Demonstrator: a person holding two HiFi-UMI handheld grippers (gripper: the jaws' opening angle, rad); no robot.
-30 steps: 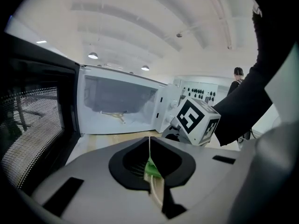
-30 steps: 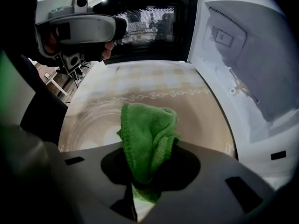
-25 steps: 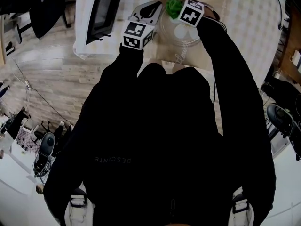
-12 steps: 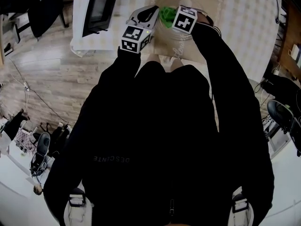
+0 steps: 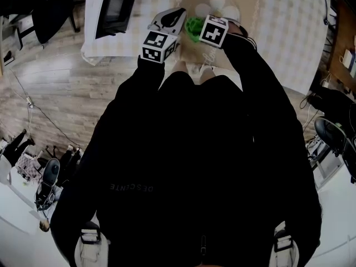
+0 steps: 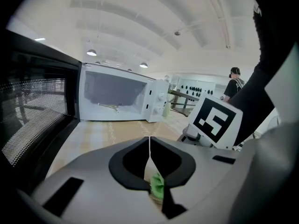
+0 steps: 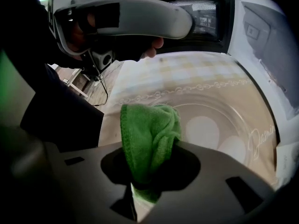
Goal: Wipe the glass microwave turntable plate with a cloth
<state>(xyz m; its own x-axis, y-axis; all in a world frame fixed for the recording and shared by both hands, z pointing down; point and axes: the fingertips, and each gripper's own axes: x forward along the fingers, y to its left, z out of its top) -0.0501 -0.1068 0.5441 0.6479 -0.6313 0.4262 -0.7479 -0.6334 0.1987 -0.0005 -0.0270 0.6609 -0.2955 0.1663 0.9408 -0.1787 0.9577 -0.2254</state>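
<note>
An open white microwave [image 6: 121,99] stands ahead of the left gripper [image 6: 150,146]. The clear glass plate [image 7: 224,125], with pale ovals showing through it, lies flat on the checked table [image 7: 187,76] just beyond the right gripper [image 7: 145,181]. That gripper's jaws clamp a bunched green cloth [image 7: 149,129] at the plate's left rim. The left gripper's jaws meet, empty.

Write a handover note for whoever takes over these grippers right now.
Left gripper: shut, nothing seen in it, beside the right one.
Right gripper: shut on the cloth.
Plate: flat on the table, outside the microwave, whose door is open. The cloth sits at the plate's left edge.
Done: plate out, cloth gripped. How much is wiped cannot be told.
Left: wipe across the plate.
</note>
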